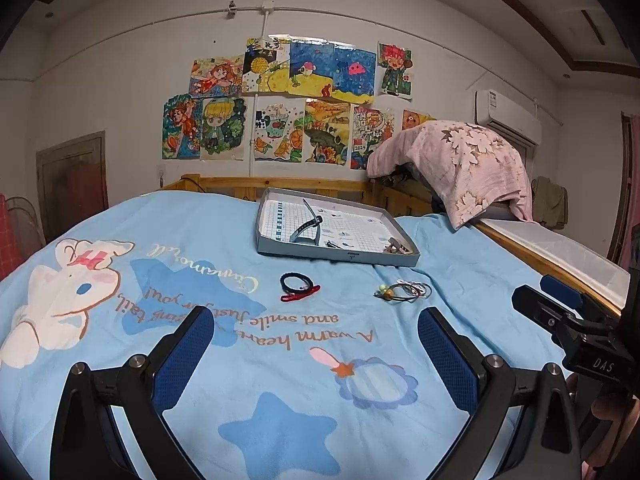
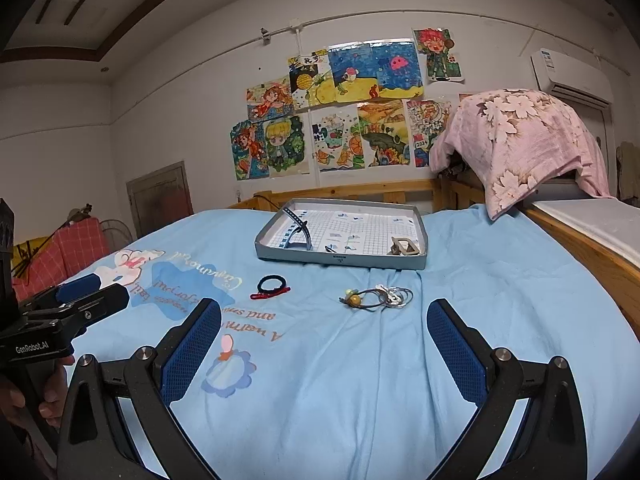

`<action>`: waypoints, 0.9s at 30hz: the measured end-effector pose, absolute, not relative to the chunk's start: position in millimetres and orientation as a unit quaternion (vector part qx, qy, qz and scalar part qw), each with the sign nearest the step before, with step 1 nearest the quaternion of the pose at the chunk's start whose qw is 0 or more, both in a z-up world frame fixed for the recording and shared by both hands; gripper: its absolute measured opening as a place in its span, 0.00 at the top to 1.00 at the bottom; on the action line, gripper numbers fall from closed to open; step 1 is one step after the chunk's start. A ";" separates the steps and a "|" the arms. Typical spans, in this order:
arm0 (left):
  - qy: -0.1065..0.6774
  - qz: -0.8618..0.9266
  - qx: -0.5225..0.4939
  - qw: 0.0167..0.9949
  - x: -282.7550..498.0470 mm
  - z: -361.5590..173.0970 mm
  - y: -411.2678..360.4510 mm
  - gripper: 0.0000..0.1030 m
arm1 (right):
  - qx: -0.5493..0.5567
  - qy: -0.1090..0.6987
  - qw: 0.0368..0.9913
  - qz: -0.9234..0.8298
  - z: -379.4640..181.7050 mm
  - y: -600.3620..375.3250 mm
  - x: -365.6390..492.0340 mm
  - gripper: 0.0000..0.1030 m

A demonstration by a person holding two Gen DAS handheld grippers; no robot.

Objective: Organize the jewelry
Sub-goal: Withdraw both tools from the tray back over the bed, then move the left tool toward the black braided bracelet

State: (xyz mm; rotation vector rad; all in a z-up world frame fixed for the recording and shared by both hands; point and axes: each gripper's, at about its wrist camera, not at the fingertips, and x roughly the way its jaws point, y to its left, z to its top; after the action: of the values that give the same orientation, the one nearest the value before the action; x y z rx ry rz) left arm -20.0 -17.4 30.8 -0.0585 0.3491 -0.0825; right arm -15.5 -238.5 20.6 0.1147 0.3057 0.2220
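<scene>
Both grippers, left gripper and right gripper, hover with jaws apart, empty, over open blue bedspread. Beyond lie black-red bracelet and beaded rings, long axes crosswise; farther, grey tray near the wooden rail.

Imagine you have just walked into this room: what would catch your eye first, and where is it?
Probably the colourful drawings taped across the white wall behind the bed. Next, the grey tray on the blue cartoon bedsheet, with a dark hair tie and a beaded bracelet lying loose in front of it.
</scene>
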 end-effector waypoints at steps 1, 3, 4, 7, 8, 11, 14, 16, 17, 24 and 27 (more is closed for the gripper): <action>0.173 -0.040 -0.029 0.984 -20.5 30.1 -17.7 0.00 | 0.056 0.151 0.981 0.111 21.7 -237.4 -13.5 0.02; 0.173 -0.039 -0.027 0.984 -15.1 32.2 -16.6 0.00 | 0.055 0.150 0.981 0.113 24.1 -234.7 -9.0 0.01; 0.174 -0.038 -0.025 0.984 -12.0 33.2 -16.0 0.00 | 0.054 0.149 0.981 0.114 25.5 -233.6 -5.9 0.01; 0.174 -0.036 -0.023 0.984 -1.8 36.4 -14.1 0.00 | 0.051 0.145 0.981 0.117 28.9 -229.5 2.6 0.01; 0.174 -0.035 -0.023 0.984 1.8 37.7 -13.5 0.00 | 0.050 0.145 0.981 0.118 30.1 -228.5 6.0 0.01; 0.176 -0.033 -0.024 0.984 14.9 40.5 -10.4 0.00 | 0.049 0.142 0.981 0.120 32.8 -225.7 17.1 0.01; 0.180 -0.030 -0.027 0.983 28.5 40.8 -7.2 0.00 | 0.048 0.142 0.981 0.121 34.5 -223.4 28.3 0.01; 0.184 -0.028 -0.027 0.982 37.3 39.9 -5.1 0.00 | 0.047 0.142 0.981 0.122 35.3 -222.9 36.4 0.01; 0.188 -0.027 -0.027 0.981 45.3 39.1 -3.2 0.00 | 0.046 0.142 0.981 0.123 35.7 -222.5 40.9 0.01; 0.221 -0.028 -0.044 0.974 92.9 29.3 8.9 0.00 | 0.041 0.152 0.982 0.103 35.9 -224.6 80.3 0.01; 0.237 -0.032 -0.051 0.970 117.5 22.3 12.6 0.00 | 0.040 0.163 0.981 0.097 35.1 -224.3 104.7 0.01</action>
State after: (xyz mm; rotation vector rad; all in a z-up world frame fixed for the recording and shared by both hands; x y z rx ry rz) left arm 117.5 12.6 22.3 -0.1029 0.4793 -0.0649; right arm 104.7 -224.3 35.1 0.0810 0.3278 0.1954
